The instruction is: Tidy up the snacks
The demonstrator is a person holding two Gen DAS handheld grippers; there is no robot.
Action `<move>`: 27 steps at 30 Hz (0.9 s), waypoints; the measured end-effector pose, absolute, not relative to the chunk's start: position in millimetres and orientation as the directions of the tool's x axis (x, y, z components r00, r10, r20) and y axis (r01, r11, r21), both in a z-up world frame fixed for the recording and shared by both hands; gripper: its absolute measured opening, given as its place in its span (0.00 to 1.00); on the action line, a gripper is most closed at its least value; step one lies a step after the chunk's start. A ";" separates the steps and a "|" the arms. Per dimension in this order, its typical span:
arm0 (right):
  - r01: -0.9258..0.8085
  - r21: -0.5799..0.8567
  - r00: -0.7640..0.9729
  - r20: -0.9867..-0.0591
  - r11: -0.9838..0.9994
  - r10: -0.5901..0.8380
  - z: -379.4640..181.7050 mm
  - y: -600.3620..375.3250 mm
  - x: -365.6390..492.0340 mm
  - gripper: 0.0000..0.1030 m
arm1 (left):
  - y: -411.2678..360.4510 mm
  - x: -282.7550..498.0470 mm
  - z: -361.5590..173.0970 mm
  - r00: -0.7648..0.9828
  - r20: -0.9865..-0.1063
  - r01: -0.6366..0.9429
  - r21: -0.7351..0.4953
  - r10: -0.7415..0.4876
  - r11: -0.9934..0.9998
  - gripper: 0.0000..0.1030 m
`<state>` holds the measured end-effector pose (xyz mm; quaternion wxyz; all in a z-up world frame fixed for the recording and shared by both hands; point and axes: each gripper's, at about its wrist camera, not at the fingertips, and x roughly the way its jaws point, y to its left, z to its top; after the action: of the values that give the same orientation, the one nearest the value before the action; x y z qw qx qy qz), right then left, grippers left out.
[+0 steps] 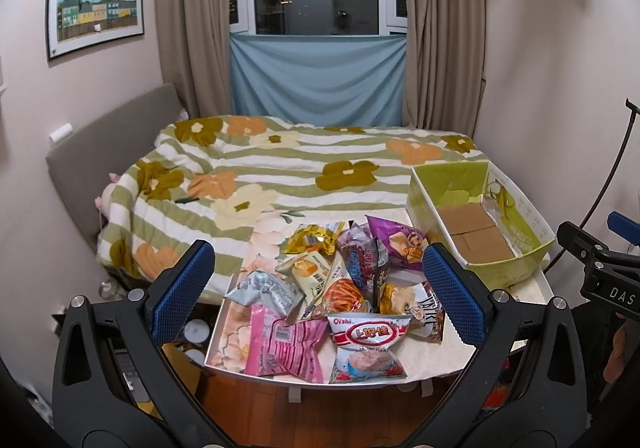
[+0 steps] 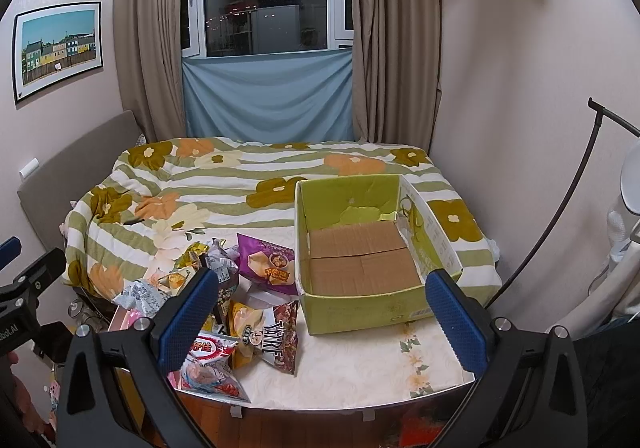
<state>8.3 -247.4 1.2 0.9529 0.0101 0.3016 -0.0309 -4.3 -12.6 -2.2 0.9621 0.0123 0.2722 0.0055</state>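
Left wrist view puts the snack pile [image 1: 340, 288] straight ahead at twelve o'clock, framed between the spread blue fingers [image 1: 182, 284] of the left gripper [image 1: 318, 288], which hold nothing. The nearest packets are the pink bag [image 1: 282, 346] and the red-and-white Oishi bag [image 1: 366, 344], lying flat at the near edge of the tabletop [image 1: 436, 358]. The empty green cardboard box [image 1: 480, 232] sits at about two o'clock from the pile, just beside it, its long axis running away from the camera. In the right wrist view, the right gripper [image 2: 320, 322], also wide apart and empty, faces the box head on, with the snacks off at nine o'clock. My judgement: the left gripper is better placed to pick, the right to receive near the box.
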 end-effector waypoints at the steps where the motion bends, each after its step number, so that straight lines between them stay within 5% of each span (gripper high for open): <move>1: 0.065 0.001 0.816 -0.575 0.998 -0.053 1.6 -247.7 7.8 1.00 | -13.0 -4.5 -2.5 0.852 -0.524 -0.004 0.026 0.017 1.000 1.00; 14: 0.006 0.020 0.791 -0.612 1.000 0.007 -2.4 -253.2 11.6 1.00 | -1.3 -3.2 -10.7 0.800 -0.598 -0.059 -0.006 0.044 0.998 1.00; 20: -0.103 0.063 0.736 -0.666 0.993 0.119 -37.1 -250.1 26.0 1.00 | 17.5 2.9 -51.9 0.725 -0.685 -0.092 0.012 0.075 0.996 1.00; 27: -0.161 0.183 0.623 -0.743 0.970 0.244 -93.9 -222.0 42.3 1.00 | 45.3 28.8 -119.8 0.611 -0.792 -0.008 -0.038 -0.025 0.999 1.00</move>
<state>42.3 -222.0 -93.9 0.8995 0.0494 0.4192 0.1126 28.8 45.3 -119.8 0.8972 -0.0187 0.4412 -0.0045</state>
